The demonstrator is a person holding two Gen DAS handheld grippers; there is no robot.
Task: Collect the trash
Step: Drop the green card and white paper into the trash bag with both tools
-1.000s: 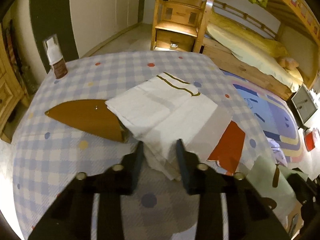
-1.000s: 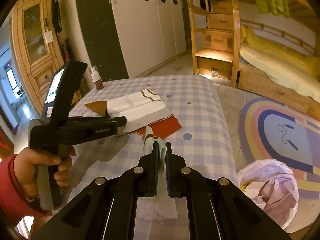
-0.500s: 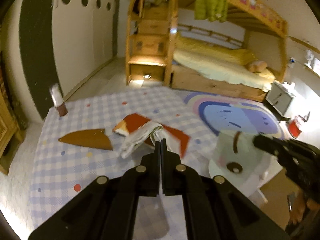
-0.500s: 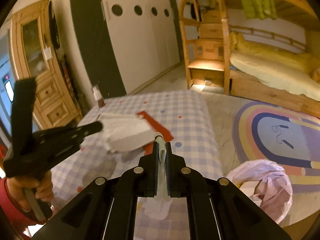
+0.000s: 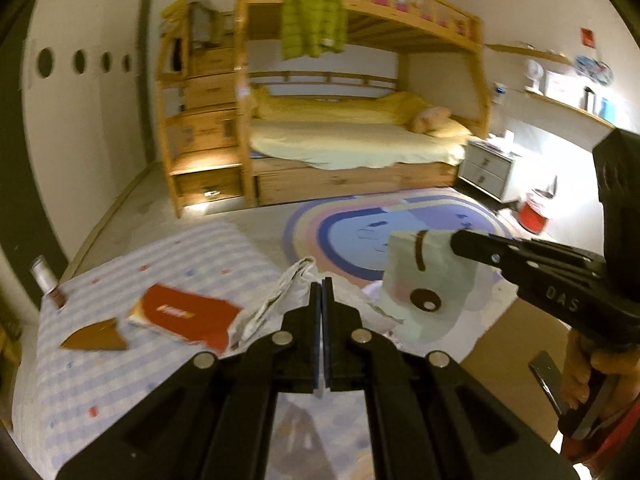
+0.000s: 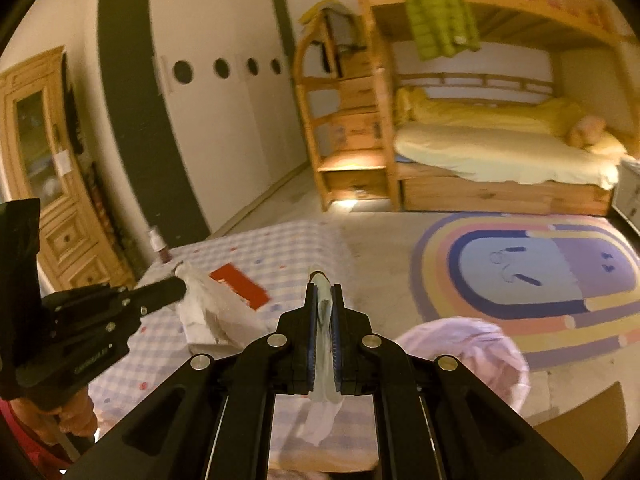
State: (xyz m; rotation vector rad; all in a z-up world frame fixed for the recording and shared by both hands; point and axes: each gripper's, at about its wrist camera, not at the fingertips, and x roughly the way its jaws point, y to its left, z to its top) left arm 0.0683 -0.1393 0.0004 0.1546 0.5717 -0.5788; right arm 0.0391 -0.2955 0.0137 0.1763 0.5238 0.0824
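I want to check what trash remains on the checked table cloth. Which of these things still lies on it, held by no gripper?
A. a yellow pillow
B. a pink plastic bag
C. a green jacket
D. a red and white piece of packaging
D: the red and white piece of packaging lies flat on the checked table cloth, with neither gripper touching it.

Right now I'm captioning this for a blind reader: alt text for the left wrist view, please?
The left gripper is shut on crumpled white paper above a checked table. At right, the right gripper holds a pale wrapper. A red card and a brown scrap lie on the table.
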